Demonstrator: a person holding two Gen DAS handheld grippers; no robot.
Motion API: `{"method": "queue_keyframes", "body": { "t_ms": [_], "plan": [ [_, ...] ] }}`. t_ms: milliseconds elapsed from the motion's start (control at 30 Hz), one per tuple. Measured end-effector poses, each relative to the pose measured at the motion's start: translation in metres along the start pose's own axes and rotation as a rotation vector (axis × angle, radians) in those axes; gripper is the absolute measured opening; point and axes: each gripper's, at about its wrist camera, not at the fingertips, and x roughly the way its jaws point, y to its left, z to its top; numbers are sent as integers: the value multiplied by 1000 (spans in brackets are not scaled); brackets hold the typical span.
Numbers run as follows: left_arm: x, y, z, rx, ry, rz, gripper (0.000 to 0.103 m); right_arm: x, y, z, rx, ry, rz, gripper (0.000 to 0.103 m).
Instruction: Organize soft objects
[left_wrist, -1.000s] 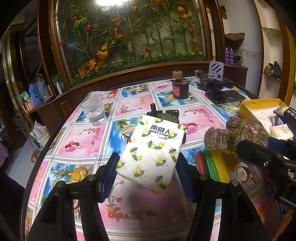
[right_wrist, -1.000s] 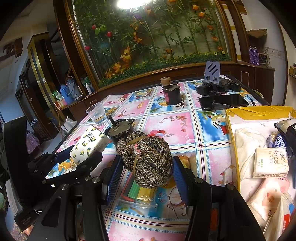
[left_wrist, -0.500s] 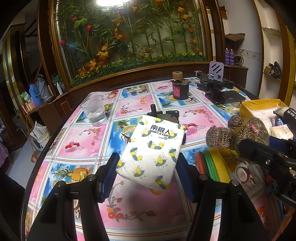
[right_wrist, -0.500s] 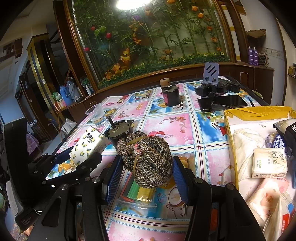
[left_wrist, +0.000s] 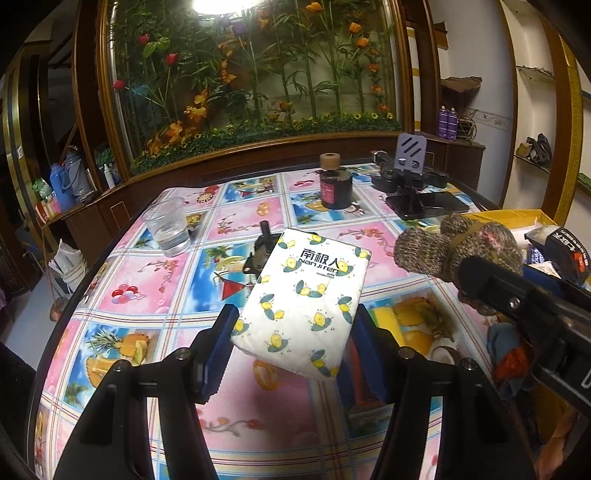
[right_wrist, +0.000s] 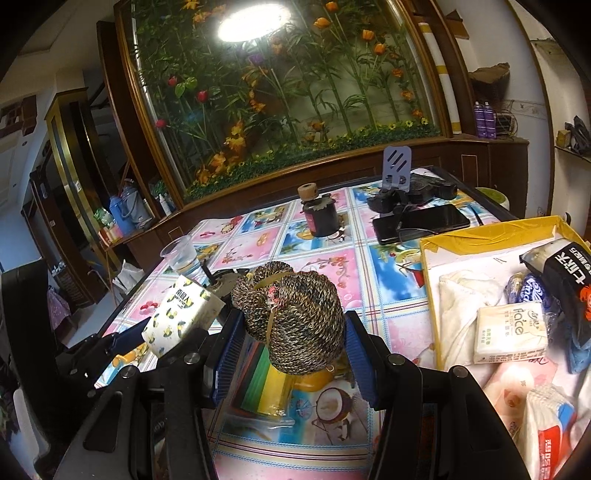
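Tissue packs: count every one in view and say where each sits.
4, possibly more hidden. White lemon-print tissue pack held between the left gripper fingers; cream "face" pack, pink pack and red-and-white pack inside the yellow cardboard box.

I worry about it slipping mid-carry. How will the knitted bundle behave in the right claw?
The knitted bundle probably squashes rather than slips: its coarse yarn bulges between the right claw pads. It looks light. The band around it likely keeps it from unrolling.
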Motion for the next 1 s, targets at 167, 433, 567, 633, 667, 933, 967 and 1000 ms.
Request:
{"method": "queue_keyframes", "body": {
  "t_ms": [167, 433, 567, 633, 667, 933, 967, 1000],
  "plan": [
    [-3, -9, -2, 7, -3, -18, 61, -15, -5, -3, 22, -5, -9, 58],
    [-8, -21, -3, 7, -7, -46, 61, -50, -27, -6, 62, -17, -34, 58],
    [-11, -29, -3, 3, -7, -59, 61, -76, -46, -1, 94, -48, -54, 58],
    [-14, -33, -2, -6, -9, -69, 61, -89, -54, 0, 102, -67, -68, 58],
    [-15, -35, -1, -12, -11, -77, 61, -94, -59, 1, 107, -75, -74, 58],
    [-26, -61, 4, -28, 24, -151, 61, -144, -110, 4, 181, -140, -141, 58],
    [-28, -67, 4, -23, 27, -161, 61, -152, -119, 4, 195, -152, -152, 58],
    [-30, -75, 5, -14, 33, -176, 61, -160, -127, 4, 206, -163, -160, 58]
  ]
}}
